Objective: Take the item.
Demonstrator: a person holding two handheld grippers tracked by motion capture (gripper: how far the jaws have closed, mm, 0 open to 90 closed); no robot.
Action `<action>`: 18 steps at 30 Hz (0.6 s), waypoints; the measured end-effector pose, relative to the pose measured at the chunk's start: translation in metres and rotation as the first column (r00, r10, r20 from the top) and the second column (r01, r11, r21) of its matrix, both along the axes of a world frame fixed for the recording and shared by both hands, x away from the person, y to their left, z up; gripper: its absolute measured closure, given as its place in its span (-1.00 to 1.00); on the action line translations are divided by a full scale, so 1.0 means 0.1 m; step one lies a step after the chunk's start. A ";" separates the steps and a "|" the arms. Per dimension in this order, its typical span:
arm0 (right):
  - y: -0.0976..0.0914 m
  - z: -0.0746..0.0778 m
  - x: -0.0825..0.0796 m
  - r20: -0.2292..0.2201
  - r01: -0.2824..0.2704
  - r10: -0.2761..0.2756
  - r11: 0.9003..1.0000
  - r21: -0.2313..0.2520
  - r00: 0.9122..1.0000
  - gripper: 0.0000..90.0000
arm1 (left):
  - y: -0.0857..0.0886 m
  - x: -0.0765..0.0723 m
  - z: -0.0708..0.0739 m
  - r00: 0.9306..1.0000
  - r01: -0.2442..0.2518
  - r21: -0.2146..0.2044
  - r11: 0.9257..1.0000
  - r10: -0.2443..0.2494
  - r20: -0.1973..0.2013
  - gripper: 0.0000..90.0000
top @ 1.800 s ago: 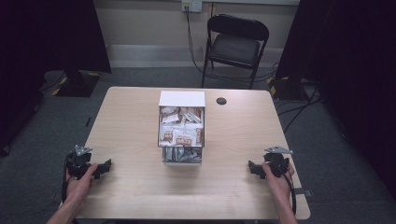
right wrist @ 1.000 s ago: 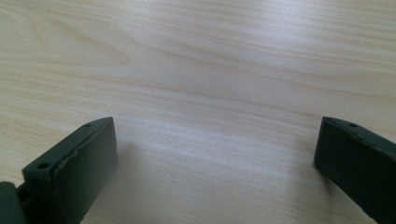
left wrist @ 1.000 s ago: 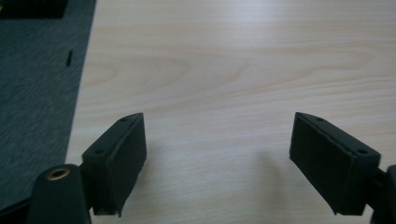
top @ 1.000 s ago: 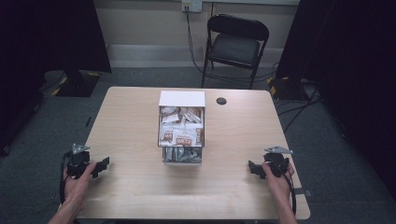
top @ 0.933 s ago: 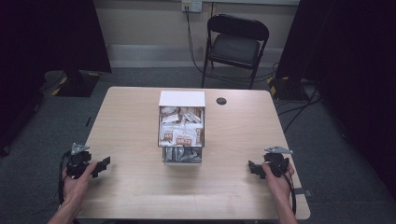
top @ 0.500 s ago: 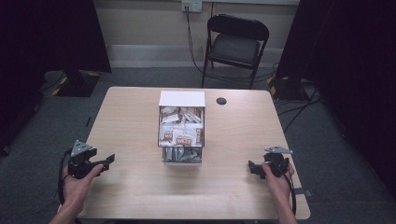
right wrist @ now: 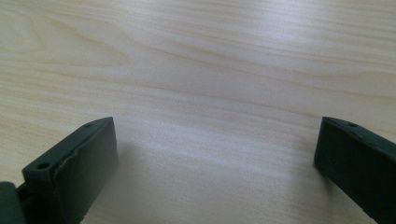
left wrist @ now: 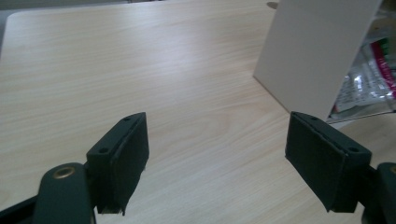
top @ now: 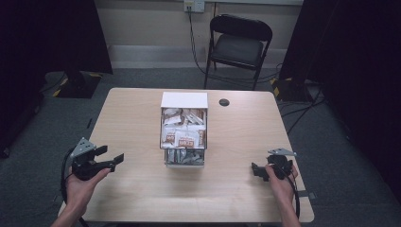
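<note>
The pale wooden table (top: pixel 142 118) is carrying the white box of snack packets (top: pixel 184 126) at its middle, unmoved. The left gripper (top: pixel 113 159), jaws wide and empty, is lifting off the tabletop toward that box, higher than a second ago. The right gripper (top: pixel 255 170) is resting unmoved, jaws equally wide.

The left gripper (left wrist: pixel 217 172) held its two black jaws wide apart over the bare wooden table (left wrist: pixel 140 70), nothing between them. Ahead to the right stood a white box (left wrist: pixel 317 46), with silvery packets (left wrist: pixel 369 86) just beside its wall.
</note>
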State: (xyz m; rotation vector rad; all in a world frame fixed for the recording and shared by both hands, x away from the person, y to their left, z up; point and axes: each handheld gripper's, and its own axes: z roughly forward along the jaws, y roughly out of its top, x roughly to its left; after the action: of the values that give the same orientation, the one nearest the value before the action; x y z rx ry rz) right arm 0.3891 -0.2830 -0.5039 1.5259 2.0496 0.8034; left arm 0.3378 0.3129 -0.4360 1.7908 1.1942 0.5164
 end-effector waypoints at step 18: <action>0.00 0.00 0.00 0.000 0.000 0.000 1.000 0.000 1.000 -1.00 | -0.09 0.06 0.37 0.991 0.122 -0.068 0.990 -0.118 0.060 -0.45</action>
State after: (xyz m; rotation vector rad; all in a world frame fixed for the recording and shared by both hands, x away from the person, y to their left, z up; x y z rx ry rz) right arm 0.3891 -0.2830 -0.5039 1.5261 2.0491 0.8033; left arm 0.3443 0.3039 -0.3987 1.7636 1.0469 0.4453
